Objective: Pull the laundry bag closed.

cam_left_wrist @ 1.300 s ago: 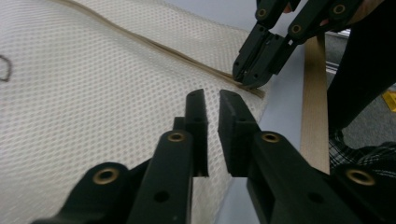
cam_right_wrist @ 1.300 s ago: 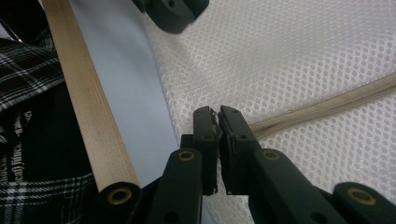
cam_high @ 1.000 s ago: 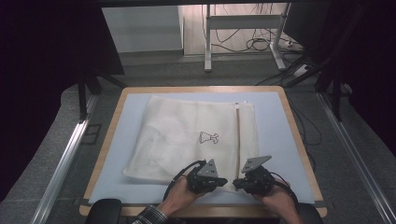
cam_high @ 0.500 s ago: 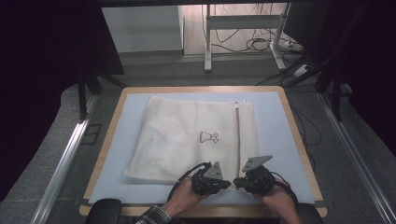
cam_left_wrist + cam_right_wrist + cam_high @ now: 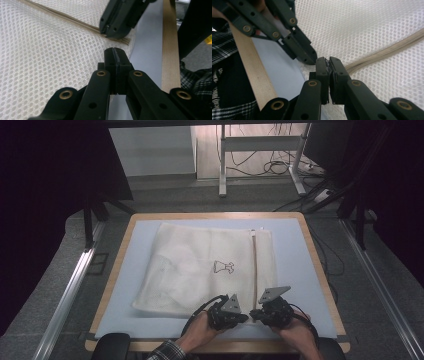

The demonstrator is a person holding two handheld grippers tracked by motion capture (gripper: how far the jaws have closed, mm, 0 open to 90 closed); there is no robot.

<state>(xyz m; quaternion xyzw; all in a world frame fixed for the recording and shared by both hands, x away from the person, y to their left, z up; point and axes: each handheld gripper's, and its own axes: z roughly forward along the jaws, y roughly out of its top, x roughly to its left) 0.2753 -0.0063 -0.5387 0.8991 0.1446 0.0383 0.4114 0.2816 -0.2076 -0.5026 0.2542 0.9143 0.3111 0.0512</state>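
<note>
A white mesh bag (image 5: 200, 265) lies flat on the blue mat (image 5: 295, 270), with a beige zip (image 5: 255, 270) running toward its near edge. Both grippers meet tip to tip at that zip's near end. My left gripper (image 5: 115, 50) is shut at the bag's near hem (image 5: 126, 41), and seems to pinch the mesh there. My right gripper (image 5: 328, 60) is shut where the zip (image 5: 387, 51) ends, a small grey piece caught between its tips. In the high view the left gripper (image 5: 245, 316) points right and the right gripper (image 5: 254, 312) points left.
The table's wooden rim (image 5: 215, 215) frames the mat, and its near strip (image 5: 252, 65) runs just behind the grippers. A checked sleeve (image 5: 167, 351) comes in at the bottom. Desk legs and cables (image 5: 270, 167) stand on the floor beyond the table.
The left gripper has edged slightly right, closing the gap to the right gripper. The bag lies as before.
</note>
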